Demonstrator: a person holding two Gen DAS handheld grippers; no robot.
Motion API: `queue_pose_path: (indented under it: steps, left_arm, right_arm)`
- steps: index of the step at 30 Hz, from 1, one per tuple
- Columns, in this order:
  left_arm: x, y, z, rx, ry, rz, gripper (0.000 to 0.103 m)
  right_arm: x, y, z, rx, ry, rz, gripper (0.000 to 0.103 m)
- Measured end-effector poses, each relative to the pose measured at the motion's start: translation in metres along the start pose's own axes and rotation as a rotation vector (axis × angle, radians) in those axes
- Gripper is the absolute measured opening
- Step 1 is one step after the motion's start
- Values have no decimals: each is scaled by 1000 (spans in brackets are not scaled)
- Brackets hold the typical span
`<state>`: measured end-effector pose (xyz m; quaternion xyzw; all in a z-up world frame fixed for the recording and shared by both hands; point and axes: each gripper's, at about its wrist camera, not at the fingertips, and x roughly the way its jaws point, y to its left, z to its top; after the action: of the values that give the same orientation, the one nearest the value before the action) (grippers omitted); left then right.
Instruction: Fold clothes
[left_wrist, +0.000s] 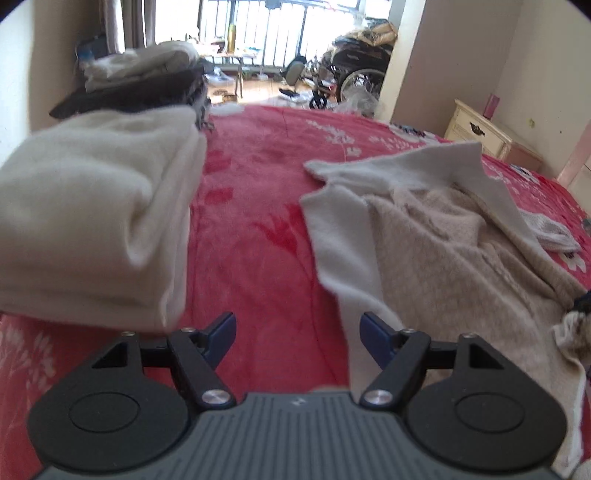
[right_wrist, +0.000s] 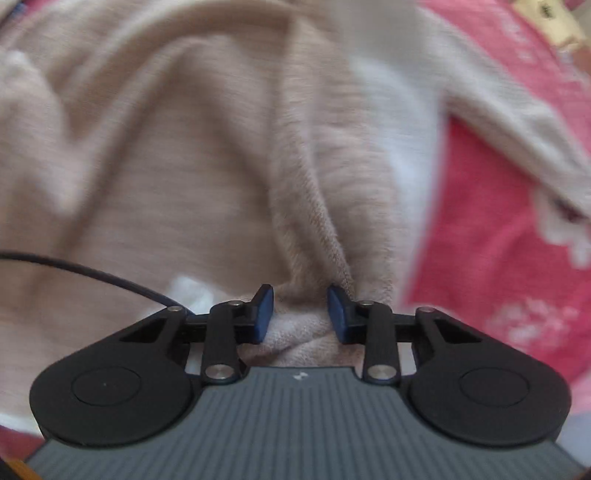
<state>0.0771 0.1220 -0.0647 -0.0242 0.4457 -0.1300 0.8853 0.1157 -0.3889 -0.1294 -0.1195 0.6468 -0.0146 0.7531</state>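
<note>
Pinching a gathered fold of the rumpled beige fleece garment (right_wrist: 207, 177), the right gripper (right_wrist: 300, 308) points steeply down at the red floral plush blanket (left_wrist: 258, 236). The left gripper (left_wrist: 298, 332) hovers released, nothing between its blue pads. Farther left sits a folded cream fleece stack (left_wrist: 92, 221); beyond it, a dark clothes pile (left_wrist: 140, 92).

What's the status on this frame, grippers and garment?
Left gripper open over red blanket, nothing in it. Right gripper shut on a bunch of the beige garment. Garment unfolded. Folded white stack clear to one side.
</note>
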Motion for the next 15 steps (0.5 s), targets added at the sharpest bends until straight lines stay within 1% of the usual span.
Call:
queue_pose_path:
  steps: [2,4,5,6,7,9,11,12,13,14,15]
  left_arm:
    - [14,0,-15,-6,90,-71,78]
    - [28,-2,-30,-13,178,-142,78]
    - [34,-6,-37,-5,205,-159,78]
    - [38,-10,-44,9,224,-162,78]
    - [42,-15,-51,24,240,-166,78]
    - [46,-24,-61,49,262,-177,78]
    - [48,-32,-67,76,281,-185,78]
    - [49,-36,-70,89,289,-189,78]
    - [49,-39,-72,96,295,-192,78]
    - [50,-42,-74,102,301,-196,78]
    - [50,-45,-76,107,306,-199,78]
  right_arm:
    - [-2,-20,-5,25,19,-121,31]
    - [-11,-31,-5,38,9,-237,36]
    - [-21,-32,-3,43,-23,-255,36]
    - [-35,-31,-1,51,-74,-234,38]
    - [-52,-24,3,54,-141,-193,41]
    - [-89,-1,11,33,-294,-87,43]
    - [-123,34,17,-44,-430,81,53]
    - [-134,58,21,-92,-463,173,61]
    - [-142,85,25,-146,-477,271,65]
    - [-151,112,29,-200,-490,369,67]
    - [-158,140,33,-250,-494,461,72]
